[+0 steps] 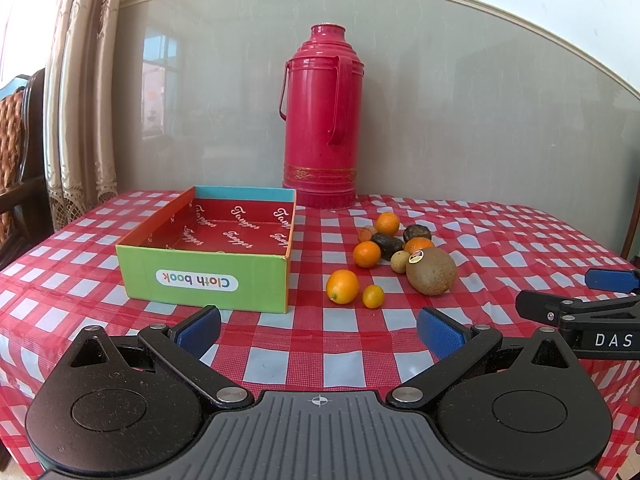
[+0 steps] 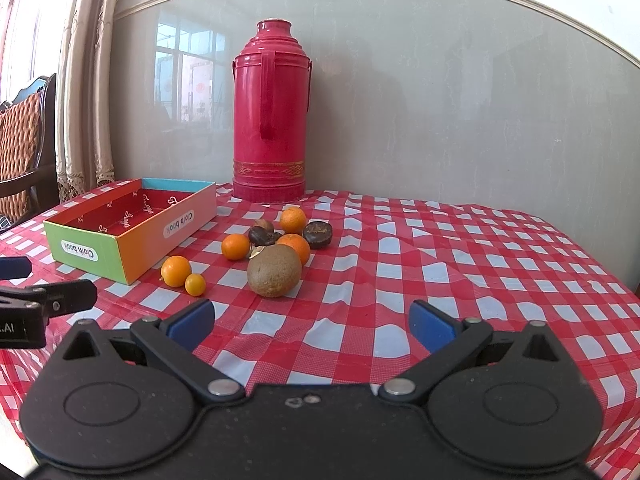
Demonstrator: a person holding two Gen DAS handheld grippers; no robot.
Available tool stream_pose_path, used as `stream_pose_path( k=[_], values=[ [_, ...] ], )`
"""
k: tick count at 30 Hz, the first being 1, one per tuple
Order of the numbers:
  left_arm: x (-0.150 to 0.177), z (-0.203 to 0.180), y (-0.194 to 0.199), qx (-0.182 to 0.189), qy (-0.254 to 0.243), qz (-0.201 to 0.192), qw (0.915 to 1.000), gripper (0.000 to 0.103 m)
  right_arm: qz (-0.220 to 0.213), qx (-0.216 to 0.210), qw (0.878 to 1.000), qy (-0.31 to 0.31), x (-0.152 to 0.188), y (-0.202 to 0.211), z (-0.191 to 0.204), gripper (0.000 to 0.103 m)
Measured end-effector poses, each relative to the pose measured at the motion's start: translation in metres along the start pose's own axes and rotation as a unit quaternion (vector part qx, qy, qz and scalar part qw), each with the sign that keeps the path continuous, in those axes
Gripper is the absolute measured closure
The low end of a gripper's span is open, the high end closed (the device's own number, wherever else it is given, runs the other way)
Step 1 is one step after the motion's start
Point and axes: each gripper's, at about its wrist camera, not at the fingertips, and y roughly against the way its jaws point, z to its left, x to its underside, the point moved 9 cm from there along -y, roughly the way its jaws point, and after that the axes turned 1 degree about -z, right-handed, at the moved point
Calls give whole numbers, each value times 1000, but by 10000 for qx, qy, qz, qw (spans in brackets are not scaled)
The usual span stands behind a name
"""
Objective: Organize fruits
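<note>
Checked tablecloth carries oranges and a brown kiwi clustered just right of the empty box; bare cloth fronts both wide-open grippers, left and right.

On the red-and-white checked tablecloth: one open multicoloured cardboard box; one tall red metal thermos flask; one large brown round fruit; four round orange citrus fruits; one small yellow-orange kumquat; two dark wrinkled fruits.
</note>
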Motion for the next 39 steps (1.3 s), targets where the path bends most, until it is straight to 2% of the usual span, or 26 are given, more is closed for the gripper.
stream_pose_path(
  k=[25,31,34,39],
  values=[
    [1,0,-1,10,2,9,10000,0,8,4,10000,3,0,0,0,5],
    [3,2,-7,90,378,194,9991,0,-10,9,10000,-25,0,0,-1,5],
    [1,-5,-14,-64,92,257,9996,0,3,25,10000,-91,-2,-2,-5,5],
    [-4,-21,-22,173,21,215,9996,0,7,218,9997,-126,-8,-6,-18,5]
  ],
)
